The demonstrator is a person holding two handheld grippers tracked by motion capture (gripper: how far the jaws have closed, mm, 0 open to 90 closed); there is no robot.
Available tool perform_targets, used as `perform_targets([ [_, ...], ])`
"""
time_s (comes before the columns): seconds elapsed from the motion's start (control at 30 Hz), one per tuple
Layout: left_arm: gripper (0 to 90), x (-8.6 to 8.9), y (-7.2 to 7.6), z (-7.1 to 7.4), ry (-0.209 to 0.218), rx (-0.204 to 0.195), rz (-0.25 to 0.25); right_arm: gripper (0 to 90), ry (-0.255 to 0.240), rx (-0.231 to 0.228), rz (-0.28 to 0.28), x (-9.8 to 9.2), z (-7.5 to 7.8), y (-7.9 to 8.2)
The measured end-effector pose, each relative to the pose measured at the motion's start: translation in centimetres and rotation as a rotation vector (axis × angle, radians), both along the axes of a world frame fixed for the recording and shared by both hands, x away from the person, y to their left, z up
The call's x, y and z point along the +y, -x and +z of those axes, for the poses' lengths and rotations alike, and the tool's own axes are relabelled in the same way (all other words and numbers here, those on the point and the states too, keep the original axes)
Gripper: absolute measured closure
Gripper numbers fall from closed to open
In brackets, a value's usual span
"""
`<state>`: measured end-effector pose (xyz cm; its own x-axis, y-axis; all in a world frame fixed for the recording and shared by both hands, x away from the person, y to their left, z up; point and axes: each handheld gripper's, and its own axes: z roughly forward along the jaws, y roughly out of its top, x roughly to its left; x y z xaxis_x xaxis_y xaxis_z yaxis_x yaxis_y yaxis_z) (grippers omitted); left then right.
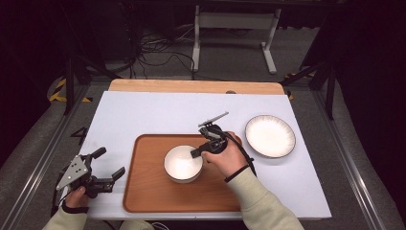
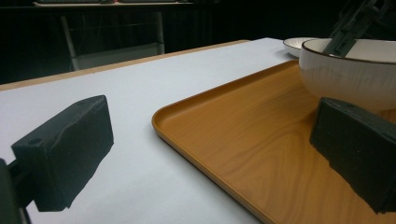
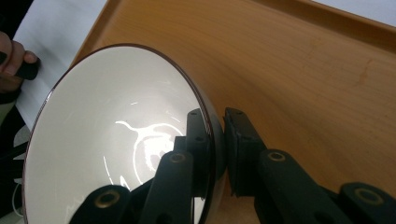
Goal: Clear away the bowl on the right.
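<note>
While the right gripper (image 1: 197,152) is clamping the rim of a white bowl (image 1: 182,164), the bowl is sitting on a wooden tray (image 1: 148,191) near the middle of the table. In the right gripper view, one black jaw is pressing the glossy inside wall of the bowl (image 3: 102,140) and the other is pressing its outside, so the dark-edged rim is pinched between them; the right gripper (image 3: 215,144) is closed on it. The bowl's interior is showing only white glaze and light reflections, with nothing lying in it. The tray (image 3: 299,70) is carrying the bowl and nothing else that I can see.

Beside the tray on its right, a white plate (image 1: 270,136) with a dark rim and fine radial lines is lying flat on the white table cover (image 1: 143,115), apart from the tray. Its surface is looking bare.

Left of the tray, the left gripper (image 1: 106,164) is hovering low over the white cover with its jaws spread wide and holding nothing. In the left gripper view, the left gripper (image 2: 210,154) is pointing toward the tray's near corner (image 2: 224,140), with one jaw over the cover and the other over the tray, and the bowl (image 2: 348,77) is standing just beyond it, with the plate's edge (image 2: 294,44) peeking out behind.
</note>
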<state>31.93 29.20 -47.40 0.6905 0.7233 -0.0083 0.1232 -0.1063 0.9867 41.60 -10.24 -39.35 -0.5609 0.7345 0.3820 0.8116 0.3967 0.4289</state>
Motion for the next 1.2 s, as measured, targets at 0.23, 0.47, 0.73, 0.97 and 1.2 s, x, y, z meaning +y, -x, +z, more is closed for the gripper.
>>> perform_targets([
  [0.23,0.2,0.0,0.0,0.0,0.000,0.000,0.000,81.3,0.023,-0.012,0.005,0.0,-0.6,-0.1],
  [0.47,0.3,0.0,0.0,0.0,0.000,0.000,0.000,81.3,0.033,-0.015,0.004,0.0,-1.1,-0.1],
  [0.73,0.3,0.0,0.0,0.0,-0.004,-0.001,-0.001,81.2,0.040,-0.015,0.006,-0.2,-1.4,-0.2],
  [0.97,0.3,0.0,0.0,0.0,-0.004,-0.001,-0.001,81.2,0.036,-0.031,0.018,-0.2,-1.5,-0.1],
  [1.2,0.3,0.0,0.0,0.0,-0.005,-0.001,-0.002,81.2,0.032,-0.033,0.027,-0.4,-1.7,-0.1],
])
